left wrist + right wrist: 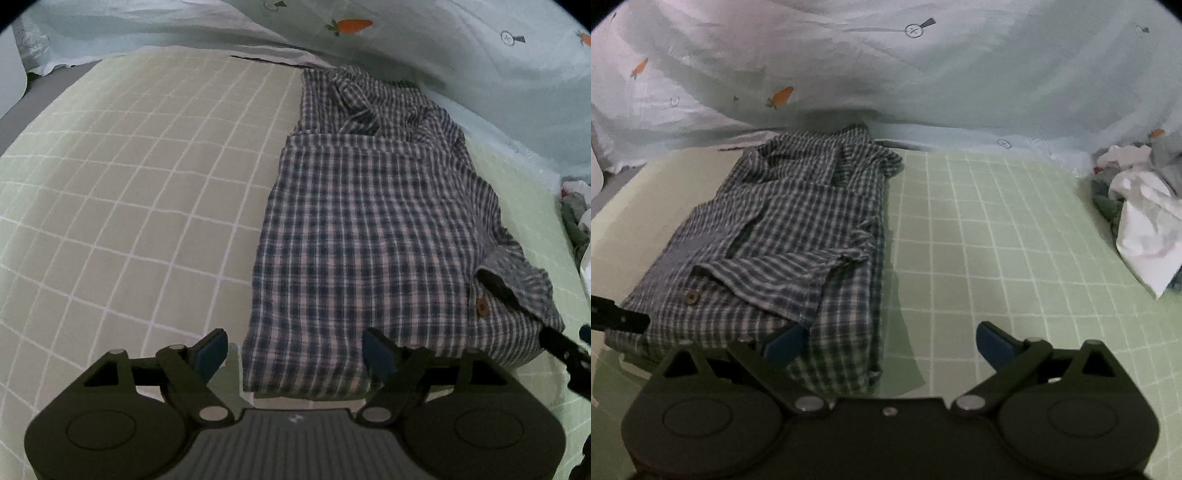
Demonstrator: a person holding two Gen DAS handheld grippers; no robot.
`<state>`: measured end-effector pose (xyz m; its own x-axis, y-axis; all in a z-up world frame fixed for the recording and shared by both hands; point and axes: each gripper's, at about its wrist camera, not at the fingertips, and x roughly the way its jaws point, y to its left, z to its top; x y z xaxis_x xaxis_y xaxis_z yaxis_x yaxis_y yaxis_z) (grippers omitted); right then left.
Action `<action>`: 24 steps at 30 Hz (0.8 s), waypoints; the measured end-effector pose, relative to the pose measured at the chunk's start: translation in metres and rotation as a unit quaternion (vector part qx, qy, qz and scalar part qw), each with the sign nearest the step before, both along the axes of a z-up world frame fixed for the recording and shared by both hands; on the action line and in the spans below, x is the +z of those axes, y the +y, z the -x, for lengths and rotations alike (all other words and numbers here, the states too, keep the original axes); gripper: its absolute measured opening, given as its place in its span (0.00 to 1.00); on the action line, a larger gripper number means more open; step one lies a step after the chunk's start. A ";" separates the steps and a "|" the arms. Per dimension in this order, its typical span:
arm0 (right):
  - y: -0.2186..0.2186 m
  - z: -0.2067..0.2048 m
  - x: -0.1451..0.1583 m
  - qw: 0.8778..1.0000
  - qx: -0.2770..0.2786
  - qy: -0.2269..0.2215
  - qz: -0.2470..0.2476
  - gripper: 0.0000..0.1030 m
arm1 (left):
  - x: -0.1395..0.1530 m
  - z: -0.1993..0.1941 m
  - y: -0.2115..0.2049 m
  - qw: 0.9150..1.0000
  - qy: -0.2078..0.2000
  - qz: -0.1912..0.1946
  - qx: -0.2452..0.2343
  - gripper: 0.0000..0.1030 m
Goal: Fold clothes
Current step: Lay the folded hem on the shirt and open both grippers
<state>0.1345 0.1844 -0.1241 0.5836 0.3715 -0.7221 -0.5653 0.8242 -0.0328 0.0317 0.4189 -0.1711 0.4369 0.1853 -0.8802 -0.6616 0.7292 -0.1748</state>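
A blue-and-white checked shirt [369,229] lies folded into a long narrow shape on the pale green grid bedsheet [129,184]; its collar is at the far end and a cuff with a brown button [481,306] lies on its right side. My left gripper [295,354] is open, its blue pads straddling the shirt's near left corner. In the right wrist view the same shirt [798,236] is left of centre. My right gripper [890,345] is open over the shirt's near right corner, left pad [785,345] above the fabric, right pad over the sheet.
A light blue quilt with carrot print [886,74] is bunched along the far side. A pile of white and mixed clothes [1145,214] sits at the right. Bare sheet [997,240] lies right of the shirt, and more left of it in the left wrist view.
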 end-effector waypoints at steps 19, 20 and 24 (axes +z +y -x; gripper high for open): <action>0.071 -0.029 0.040 0.990 0.048 -0.063 -0.116 0.98 | -0.014 -0.015 0.011 1.000 0.022 0.004 -0.019 0.87; 0.071 -0.028 0.033 0.993 0.043 -0.057 -0.090 0.97 | -0.016 -0.015 0.012 1.000 0.022 0.007 -0.018 0.87; 0.056 -0.031 0.010 0.998 0.022 0.007 -0.063 0.79 | -0.018 -0.017 0.013 0.999 0.023 0.007 -0.022 0.88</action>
